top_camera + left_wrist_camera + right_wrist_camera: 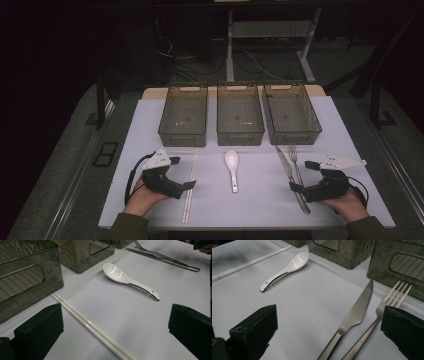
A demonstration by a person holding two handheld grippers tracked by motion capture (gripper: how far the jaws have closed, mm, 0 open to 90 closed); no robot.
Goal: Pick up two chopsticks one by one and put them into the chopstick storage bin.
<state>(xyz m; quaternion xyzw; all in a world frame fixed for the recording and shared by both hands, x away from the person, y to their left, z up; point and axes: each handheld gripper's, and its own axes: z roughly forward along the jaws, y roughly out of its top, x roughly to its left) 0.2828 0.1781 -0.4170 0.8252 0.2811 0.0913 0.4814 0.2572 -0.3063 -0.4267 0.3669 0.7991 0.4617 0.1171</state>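
Both tongs gape wide and empty on the desk (260, 200): chopsticks (190, 185) between the left tongs' (184, 173) jaws, knife (291, 179) and fork (296, 167) between the right tongs' (301, 176).

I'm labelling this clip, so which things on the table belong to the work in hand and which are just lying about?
In hand:
left gripper, open beside the chopsticks
right gripper, open by the knife and fork

Probably next, but untouched:
spoon
three empty bins

Just lying about:
cables on the floor
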